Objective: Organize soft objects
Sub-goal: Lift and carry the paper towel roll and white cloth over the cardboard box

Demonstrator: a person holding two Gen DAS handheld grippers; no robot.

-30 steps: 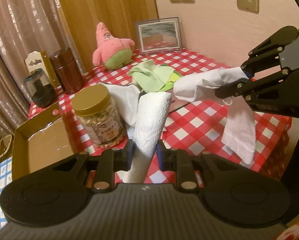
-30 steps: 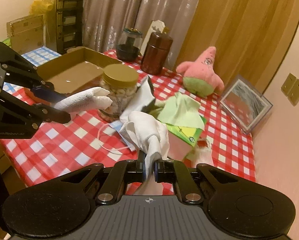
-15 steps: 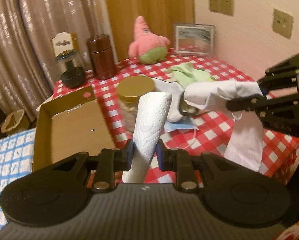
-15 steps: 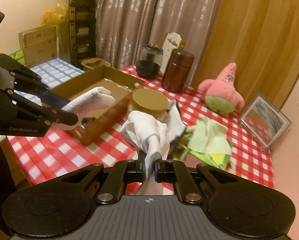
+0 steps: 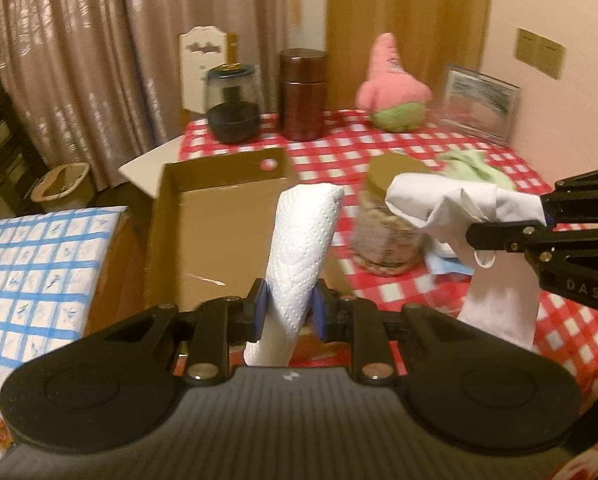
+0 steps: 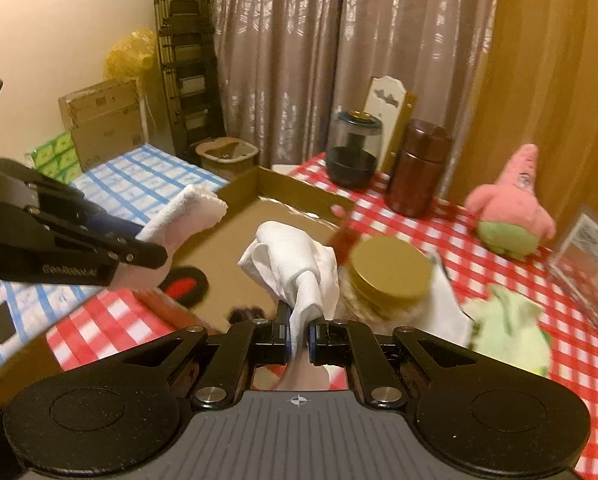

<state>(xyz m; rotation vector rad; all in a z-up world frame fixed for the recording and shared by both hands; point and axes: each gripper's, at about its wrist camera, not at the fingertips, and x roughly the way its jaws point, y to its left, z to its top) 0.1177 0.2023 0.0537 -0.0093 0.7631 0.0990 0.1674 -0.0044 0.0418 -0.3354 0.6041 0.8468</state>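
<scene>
My left gripper (image 5: 287, 310) is shut on a rolled white paper towel (image 5: 303, 248) that stands up between its fingers, held in the air at the near edge of the brown cardboard tray (image 5: 219, 216). My right gripper (image 6: 300, 338) is shut on a crumpled white cloth (image 6: 291, 264), held above the table just right of the tray (image 6: 275, 200). In the left wrist view the right gripper (image 5: 539, 220) and its cloth (image 5: 451, 204) sit at the right. A light green cloth (image 6: 511, 328) lies on the checked table. A pink starfish plush (image 6: 511, 212) sits at the back.
A gold-lidded jar (image 6: 387, 276) stands right of the tray. A dark brown canister (image 5: 303, 94), a glass jar with a dark base (image 5: 233, 106) and a picture frame (image 5: 481, 102) stand at the back. A blue checked surface (image 5: 39, 260) lies left of the table.
Both grippers have swung left with their loads, from over the table's middle towards the cardboard tray. The tray now fills the centre of both views. Both grips are unchanged.
</scene>
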